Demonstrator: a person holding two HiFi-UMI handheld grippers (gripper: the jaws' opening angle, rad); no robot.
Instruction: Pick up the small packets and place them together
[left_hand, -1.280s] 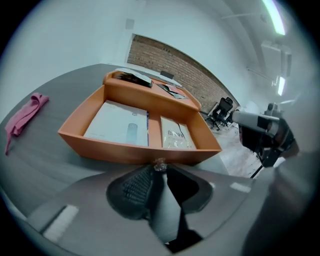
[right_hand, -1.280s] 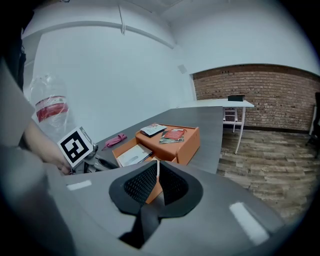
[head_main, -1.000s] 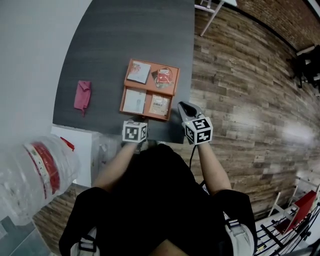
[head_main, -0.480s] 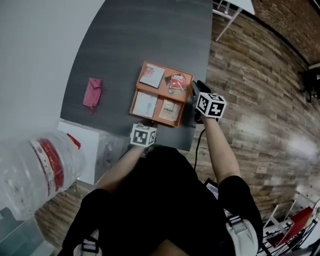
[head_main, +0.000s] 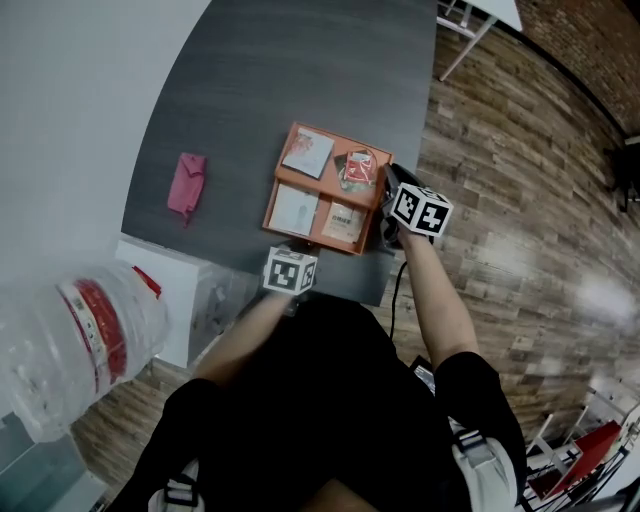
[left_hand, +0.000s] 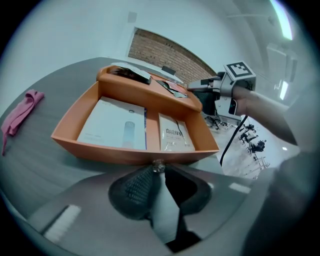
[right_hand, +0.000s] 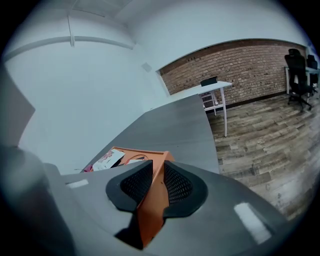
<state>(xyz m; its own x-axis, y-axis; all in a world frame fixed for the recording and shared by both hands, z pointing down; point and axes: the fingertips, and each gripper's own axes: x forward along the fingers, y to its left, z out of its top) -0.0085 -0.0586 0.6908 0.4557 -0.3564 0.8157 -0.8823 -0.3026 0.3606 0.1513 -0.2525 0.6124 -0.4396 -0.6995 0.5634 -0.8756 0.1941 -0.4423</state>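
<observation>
An orange tray (head_main: 271, 208) with four compartments sits near the grey table's front edge. It holds a white packet (head_main: 308, 153), a red packet (head_main: 358, 168), another white one (head_main: 296, 210) and a beige one (head_main: 346, 220). My right gripper (head_main: 390, 192) is at the tray's right side. Its jaws are closing on the tray wall (right_hand: 152, 200), which fills the gap between the pads. My left gripper (left_hand: 158, 167) hovers just before the tray's near wall (left_hand: 125, 152). It is shut on a thin pale packet whose clear crinkled edge shows at the tips.
A pink cloth (head_main: 189, 184) lies on the table left of the tray. A large water bottle (head_main: 70, 345) and a white cabinet (head_main: 170, 290) stand at the lower left. The table ends just right of the tray, over wooden floor (head_main: 520, 200).
My right gripper has moved from the tray's near right corner forward along its right side and now has the wall between its jaws. The left gripper has stayed in place.
</observation>
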